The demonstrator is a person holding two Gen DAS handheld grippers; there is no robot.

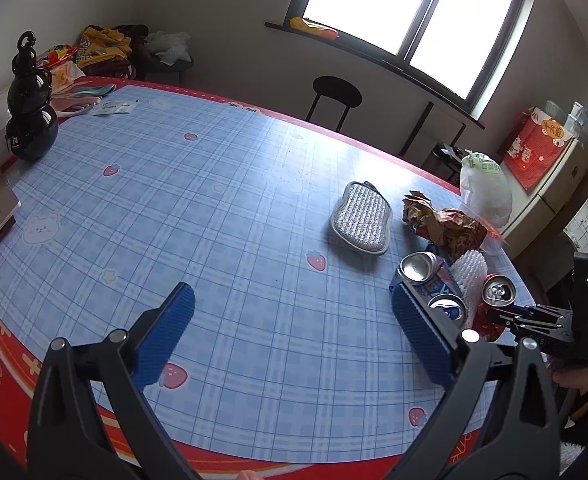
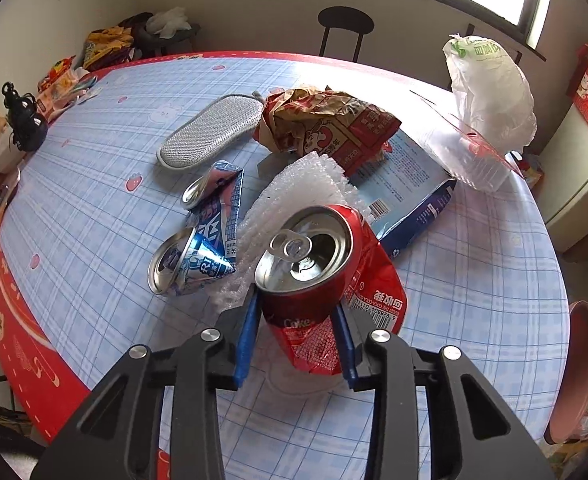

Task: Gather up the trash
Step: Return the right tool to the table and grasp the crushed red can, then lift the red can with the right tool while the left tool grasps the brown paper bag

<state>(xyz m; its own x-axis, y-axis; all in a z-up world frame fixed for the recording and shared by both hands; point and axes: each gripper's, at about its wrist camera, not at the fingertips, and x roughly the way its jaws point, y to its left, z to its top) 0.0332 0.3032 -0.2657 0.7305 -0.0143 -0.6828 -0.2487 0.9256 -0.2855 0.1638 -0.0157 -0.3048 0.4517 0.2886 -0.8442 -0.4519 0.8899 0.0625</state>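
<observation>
My right gripper [image 2: 298,320] is shut on a crushed red Coke can [image 2: 314,276] and holds it above the table; the can also shows in the left wrist view [image 1: 498,292]. Beyond it lie a crushed blue can [image 2: 202,232], white bubble wrap [image 2: 294,196], a crumpled brown paper bag [image 2: 326,124], a blue carton [image 2: 410,188] and a clear plastic wrapper [image 2: 470,152]. My left gripper [image 1: 294,328] is open and empty over the tablecloth, its right finger beside the blue can [image 1: 430,280].
A grey mesh pad [image 2: 210,132] lies left of the paper bag. A white plastic bag [image 2: 490,88] stands at the table's far right edge. A black gourd bottle [image 1: 30,108] stands at the far left. A black stool [image 1: 334,96] is behind the table.
</observation>
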